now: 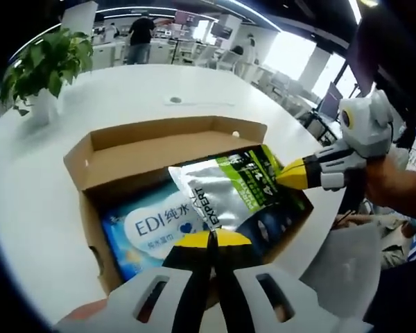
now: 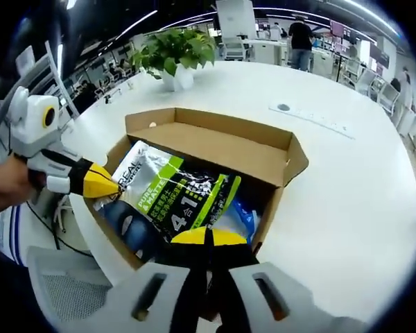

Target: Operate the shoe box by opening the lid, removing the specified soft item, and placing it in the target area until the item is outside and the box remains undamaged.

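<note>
An open cardboard shoe box [image 1: 159, 149] [image 2: 215, 149] sits on the white table, its lid folded back. A silver and green soft pouch [image 1: 222, 191] [image 2: 173, 198] lies slanted across the box's opening, over a blue wet-wipes pack [image 1: 149, 229] [image 2: 246, 215]. My left gripper [image 1: 209, 239] is shut on the pouch's silver end, and it enters the right gripper view from the left [image 2: 111, 186]. My right gripper [image 2: 208, 237] is shut on the green end, and it enters the left gripper view from the right [image 1: 281, 179].
The round white table [image 1: 194, 87] [image 2: 347, 180] spreads beyond the box. A potted plant [image 1: 45, 66] [image 2: 177, 52] stands at its far side. A grey mesh chair [image 2: 76, 291] is near the table's edge. People and desks fill the room behind.
</note>
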The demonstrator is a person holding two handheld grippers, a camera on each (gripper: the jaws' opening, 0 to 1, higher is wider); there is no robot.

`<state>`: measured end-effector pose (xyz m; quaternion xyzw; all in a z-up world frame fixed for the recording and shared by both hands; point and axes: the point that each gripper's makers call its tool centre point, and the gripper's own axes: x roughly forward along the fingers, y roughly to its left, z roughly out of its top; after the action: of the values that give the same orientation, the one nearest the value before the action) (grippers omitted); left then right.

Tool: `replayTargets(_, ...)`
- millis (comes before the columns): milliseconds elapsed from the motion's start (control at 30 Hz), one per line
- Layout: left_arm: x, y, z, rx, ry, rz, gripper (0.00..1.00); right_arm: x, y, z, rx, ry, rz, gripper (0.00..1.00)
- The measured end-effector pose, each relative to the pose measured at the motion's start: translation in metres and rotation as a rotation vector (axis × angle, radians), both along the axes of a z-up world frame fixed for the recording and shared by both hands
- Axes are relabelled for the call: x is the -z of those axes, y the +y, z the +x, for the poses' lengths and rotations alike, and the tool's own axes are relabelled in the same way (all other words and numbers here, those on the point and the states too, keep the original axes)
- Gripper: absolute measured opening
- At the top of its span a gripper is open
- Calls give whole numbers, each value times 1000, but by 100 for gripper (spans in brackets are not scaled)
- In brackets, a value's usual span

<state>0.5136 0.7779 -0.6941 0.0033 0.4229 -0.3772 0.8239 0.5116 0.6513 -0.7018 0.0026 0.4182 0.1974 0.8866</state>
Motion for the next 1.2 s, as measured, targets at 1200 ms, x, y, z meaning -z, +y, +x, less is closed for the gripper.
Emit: replayTargets(1200, -22, -115, -13, 173, -38, -31, 0, -28, -114, -19, 169, -55, -27, 0)
